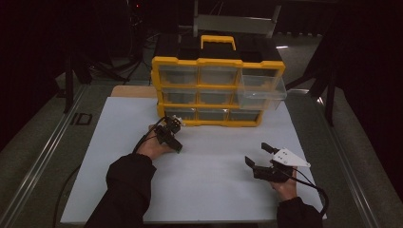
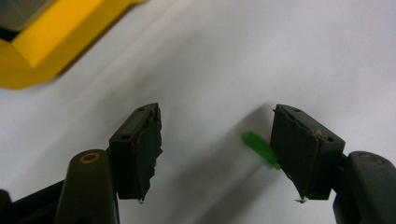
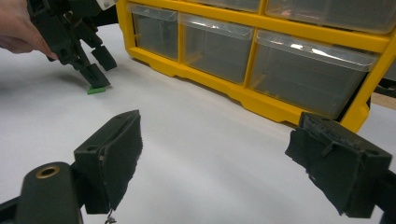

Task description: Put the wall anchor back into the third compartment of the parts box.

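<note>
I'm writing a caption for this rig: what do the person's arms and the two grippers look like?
Both arms wear dark long sleeves. The left gripper and the right gripper are black, each with two blocky jaws faced with dark pads. The right one carries a grey three-cornered plate. A black cable trails from it.

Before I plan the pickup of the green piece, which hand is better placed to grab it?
Left. The left gripper is down at the green piece, open, one of its fingers right beside it. The right gripper sits apart on the sheet, fingers open and empty.
</note>
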`<state>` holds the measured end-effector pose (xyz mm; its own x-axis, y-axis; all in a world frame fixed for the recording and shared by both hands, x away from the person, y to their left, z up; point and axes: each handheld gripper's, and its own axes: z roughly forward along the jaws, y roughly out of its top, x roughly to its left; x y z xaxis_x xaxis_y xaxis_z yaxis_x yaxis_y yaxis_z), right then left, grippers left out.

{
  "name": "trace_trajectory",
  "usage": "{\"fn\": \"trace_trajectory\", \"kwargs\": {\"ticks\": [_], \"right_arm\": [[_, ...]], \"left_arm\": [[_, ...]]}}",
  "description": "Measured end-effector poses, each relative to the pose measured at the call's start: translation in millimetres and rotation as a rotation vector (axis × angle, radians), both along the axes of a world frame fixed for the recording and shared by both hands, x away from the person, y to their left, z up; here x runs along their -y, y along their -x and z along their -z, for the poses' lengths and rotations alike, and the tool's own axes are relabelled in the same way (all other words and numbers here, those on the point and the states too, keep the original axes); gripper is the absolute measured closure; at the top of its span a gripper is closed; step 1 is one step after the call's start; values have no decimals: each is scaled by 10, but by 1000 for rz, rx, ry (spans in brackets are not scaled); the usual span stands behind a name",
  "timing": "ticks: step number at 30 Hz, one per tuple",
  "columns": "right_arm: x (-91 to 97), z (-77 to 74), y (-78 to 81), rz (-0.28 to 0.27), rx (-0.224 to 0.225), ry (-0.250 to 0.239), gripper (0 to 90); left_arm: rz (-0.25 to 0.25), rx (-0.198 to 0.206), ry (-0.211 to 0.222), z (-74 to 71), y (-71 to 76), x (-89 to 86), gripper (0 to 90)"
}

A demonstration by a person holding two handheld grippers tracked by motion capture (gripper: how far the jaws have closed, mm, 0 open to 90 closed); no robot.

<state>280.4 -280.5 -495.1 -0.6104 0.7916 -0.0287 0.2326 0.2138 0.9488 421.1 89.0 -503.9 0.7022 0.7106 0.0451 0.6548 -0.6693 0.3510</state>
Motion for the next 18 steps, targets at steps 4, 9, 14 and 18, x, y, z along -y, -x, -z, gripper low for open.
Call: {"fn": "trace_trajectory", "kwargs": {"ticks": [4, 9, 14, 18], "right_arm": [[0, 0, 0, 0, 0, 0, 153], [-1, 1, 0, 1, -1, 1, 153], [-6, 4, -2, 1, -2, 3, 154], [-7, 5, -2, 1, -3, 4, 154]], "left_arm": [[0, -11, 5, -4, 16, -42, 354], [30, -36, 17, -23, 35, -91, 471], [69, -59, 16, -44, 47, -107, 626], [84, -76, 13, -51, 65, -91, 726]]}}
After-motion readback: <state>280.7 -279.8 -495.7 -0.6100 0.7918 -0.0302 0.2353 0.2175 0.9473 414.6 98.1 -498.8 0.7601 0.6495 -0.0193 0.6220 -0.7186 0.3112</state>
